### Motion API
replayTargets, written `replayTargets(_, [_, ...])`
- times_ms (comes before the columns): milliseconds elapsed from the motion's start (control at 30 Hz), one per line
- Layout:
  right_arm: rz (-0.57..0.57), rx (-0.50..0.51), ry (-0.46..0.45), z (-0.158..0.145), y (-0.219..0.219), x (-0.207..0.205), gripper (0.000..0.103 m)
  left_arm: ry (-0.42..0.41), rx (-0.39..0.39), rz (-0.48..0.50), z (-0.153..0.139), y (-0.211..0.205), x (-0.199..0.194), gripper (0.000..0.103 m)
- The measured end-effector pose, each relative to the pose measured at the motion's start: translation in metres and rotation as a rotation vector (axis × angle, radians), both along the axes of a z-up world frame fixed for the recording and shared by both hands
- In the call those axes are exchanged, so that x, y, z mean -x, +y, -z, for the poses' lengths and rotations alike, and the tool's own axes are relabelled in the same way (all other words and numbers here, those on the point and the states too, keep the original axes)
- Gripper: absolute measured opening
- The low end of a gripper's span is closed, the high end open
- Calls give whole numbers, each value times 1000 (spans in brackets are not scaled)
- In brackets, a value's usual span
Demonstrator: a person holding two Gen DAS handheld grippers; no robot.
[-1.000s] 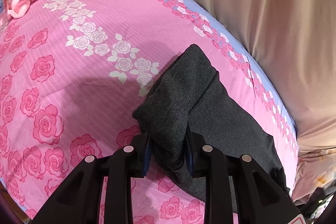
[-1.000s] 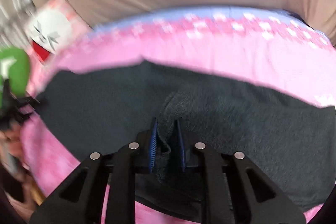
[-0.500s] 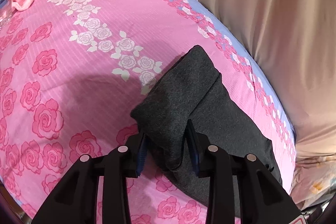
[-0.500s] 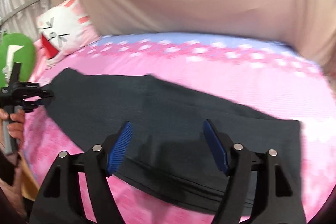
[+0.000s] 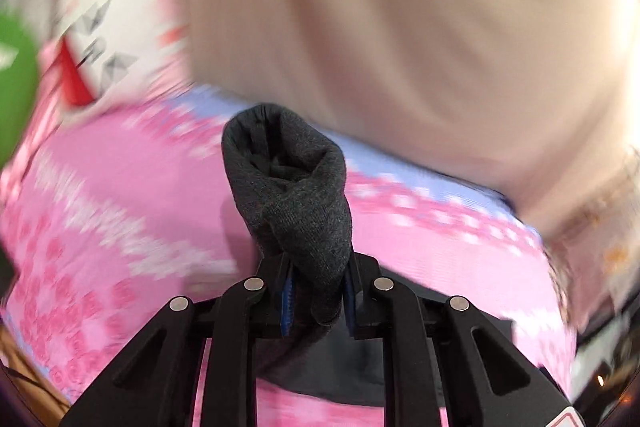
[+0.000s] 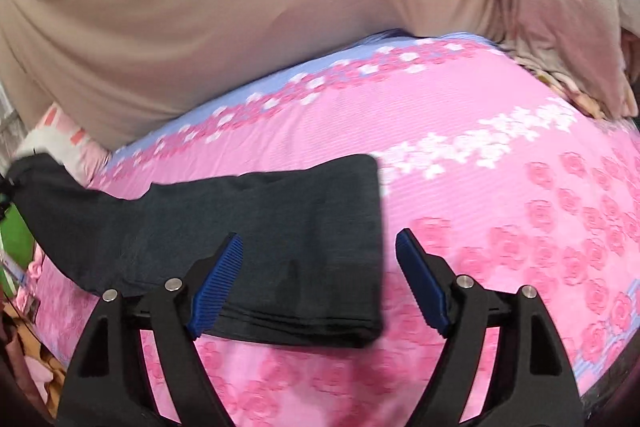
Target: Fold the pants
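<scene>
- Your left hand-held gripper [image 5: 318, 297] is clamped on one end of the dark grey pants [image 6: 256, 227]; its jaws have just been closing on the bunched cloth, which sticks up between the pads.
- That end is lifted clear of the bed [image 6: 460, 155]; the other end lies flat on the pink rose-print sheet.
- Your right hand-held gripper [image 6: 320, 281] stands wide open and holds nothing; its jaws have just been opening. The left blue pad [image 6: 216, 287] sits above the flat end of the pants, the right pad beyond their edge, over the sheet.
- A beige cloth [image 6: 224, 7] hangs behind the bed.
- A white cartoon pillow [image 5: 116, 39] lies at the bed's far left, blurred.
</scene>
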State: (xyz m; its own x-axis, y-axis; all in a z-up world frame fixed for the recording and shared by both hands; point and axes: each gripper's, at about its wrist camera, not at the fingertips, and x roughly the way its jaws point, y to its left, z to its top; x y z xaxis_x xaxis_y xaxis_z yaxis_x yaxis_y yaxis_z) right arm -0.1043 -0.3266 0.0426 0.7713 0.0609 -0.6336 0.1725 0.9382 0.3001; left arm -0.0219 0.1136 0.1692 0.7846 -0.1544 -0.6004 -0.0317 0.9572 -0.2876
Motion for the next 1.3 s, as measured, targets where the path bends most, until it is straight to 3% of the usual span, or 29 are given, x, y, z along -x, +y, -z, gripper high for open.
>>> replayTargets(67, [5, -15, -6, 0, -10, 4, 78, -8, -31, 89, -7, -48, 6, 18])
replayTargets(100, [8, -23, -8, 2, -16, 7, 78, 5, -30, 141, -3, -73, 7, 31])
replayTargets(133, [12, -31, -9, 5, -21, 11, 78, 27, -16, 200, 6, -97, 7, 57])
replayTargets(200, [19, -46, -7, 9, -29, 17, 78, 87, -20, 281, 28, -138, 6, 90])
replayTargets(333, [30, -51, -8, 11, -39, 32, 78, 117, -195, 316, 67, -193, 17, 89])
replayTargets(467, [5, -45, -15, 6, -37, 33, 78, 41, -293, 265, 65, -182, 38, 89])
replayTargets(567, [-75, -95, -27, 1, -22, 17, 86, 64, -276, 188, 66, -147, 36, 90])
replayTargets(667, [-192, -107, -14, -1, 10, -10, 87, 133, -240, 85, 78, -103, 32, 90])
replayTargets(800, [-316, -117, 46, 9, 59, -56, 87, 217, -257, -19, 104, -63, 29, 90])
replayTargets(900, [-338, -105, 89, 17, 84, -80, 87, 243, -307, -68, 120, -45, 33, 90])
replayTargets(1033, [-335, -96, 149, 31, 112, -104, 87, 271, -323, -76, 135, -24, 37, 90])
replayTargets(1167, [-344, -148, 202, 48, 125, -117, 87, 284, -321, -64, 144, -12, 37, 90])
replayTargets(1300, [-320, -135, 196, 51, 134, -119, 87, 276, -314, -45, 146, -11, 38, 90])
